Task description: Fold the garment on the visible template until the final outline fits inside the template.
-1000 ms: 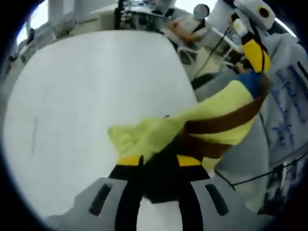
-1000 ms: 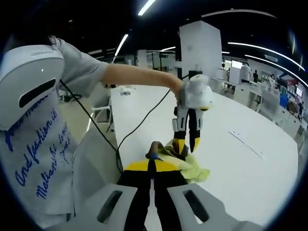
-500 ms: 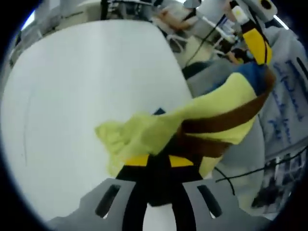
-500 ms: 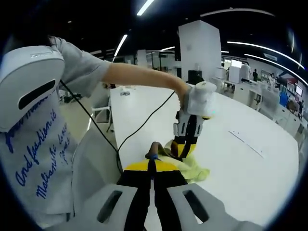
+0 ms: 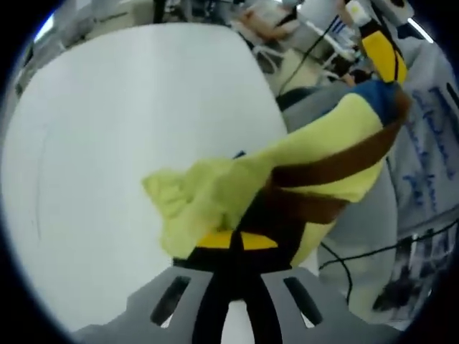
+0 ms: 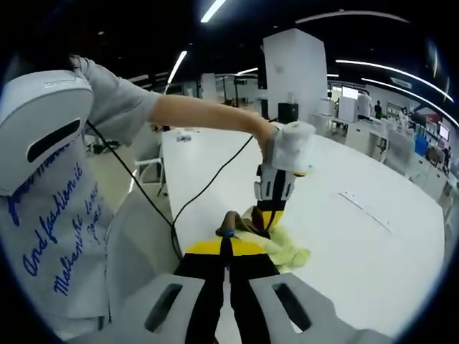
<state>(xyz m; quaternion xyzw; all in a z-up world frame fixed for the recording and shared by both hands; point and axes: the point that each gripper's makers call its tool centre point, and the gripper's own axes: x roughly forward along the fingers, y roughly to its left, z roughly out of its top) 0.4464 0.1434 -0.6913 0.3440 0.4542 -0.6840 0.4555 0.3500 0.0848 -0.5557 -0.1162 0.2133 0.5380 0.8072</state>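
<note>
A white table (image 5: 129, 129) spreads wide beneath; a person in a grey printed shirt (image 6: 57, 215) stands beside it, a black cable (image 6: 208, 179) trailing from the left gripper (image 6: 269, 215). The yellow garment (image 5: 287, 172), banded brown with a blue tip, hangs bunched between both grippers above the table edge. The left pinches its crumpled end, the right gripper (image 6: 228, 247) its other end. Cloth hides both sets of fingertips. The template is hard to make out.

Soft, matt yellow cloth with brown bands makes up the garment (image 5: 301, 172), crumpled at one end. The white table (image 5: 129, 143) is seen as smooth and faintly glossy. Grey knitted fabric covers the sleeve (image 6: 115, 100).
</note>
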